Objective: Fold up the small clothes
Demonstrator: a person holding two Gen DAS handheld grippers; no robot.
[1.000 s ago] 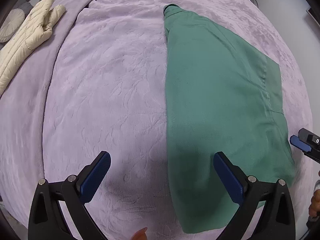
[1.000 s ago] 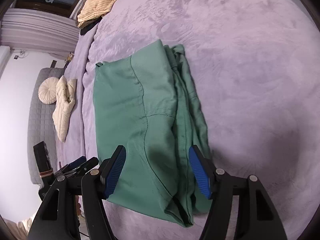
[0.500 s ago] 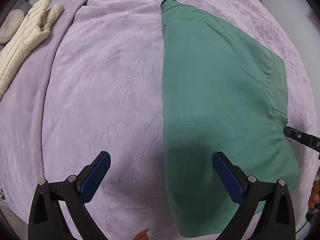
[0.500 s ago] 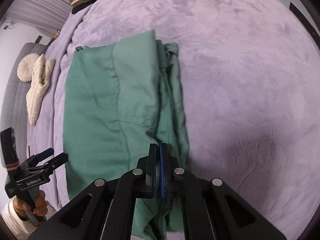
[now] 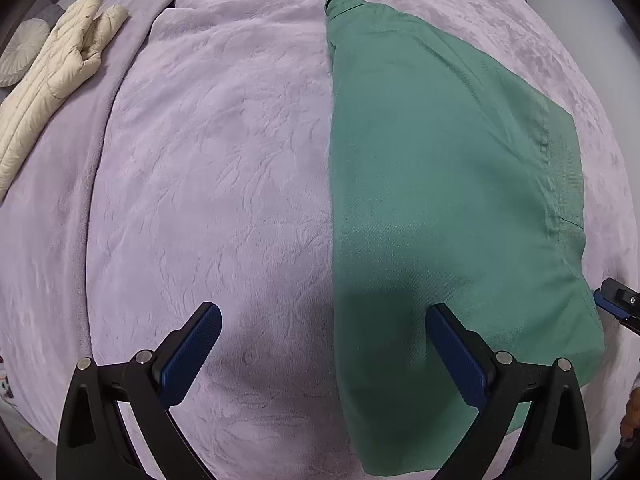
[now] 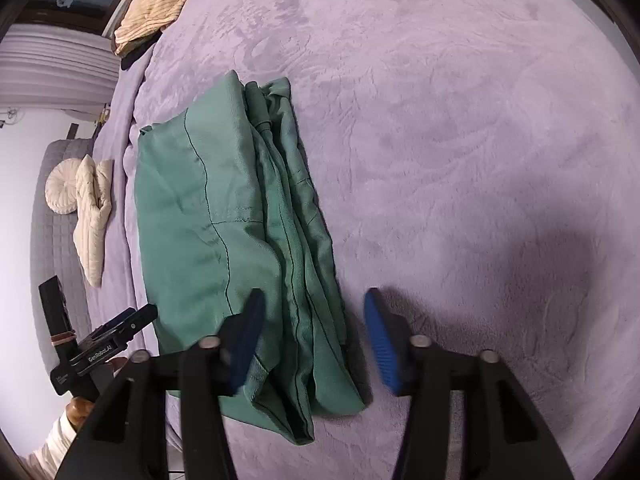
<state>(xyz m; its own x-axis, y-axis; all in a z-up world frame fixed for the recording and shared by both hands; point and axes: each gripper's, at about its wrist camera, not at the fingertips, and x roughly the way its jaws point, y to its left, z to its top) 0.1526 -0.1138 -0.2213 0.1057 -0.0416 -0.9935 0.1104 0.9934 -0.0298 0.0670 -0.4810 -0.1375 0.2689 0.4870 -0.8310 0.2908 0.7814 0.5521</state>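
Note:
A green garment lies folded lengthwise on the lilac bed cover. In the right wrist view the green garment shows its stacked, bunched edges on its right side. My left gripper is open and empty, above the garment's left edge near its near end. My right gripper is open and empty, its jaws straddling the garment's bunched right edge at the near corner. The right gripper also shows at the right rim of the left wrist view. The left gripper shows at the lower left of the right wrist view.
A cream quilted jacket lies at the bed's far left; it also shows in the right wrist view beside a round cushion. A tan ribbed garment lies at the far edge. The bed's edge runs along the left.
My right gripper was open, shut near the garment's bunched edge half a second ago, and is open again now, drawn back slightly. The left gripper has stayed open and hardly moved.

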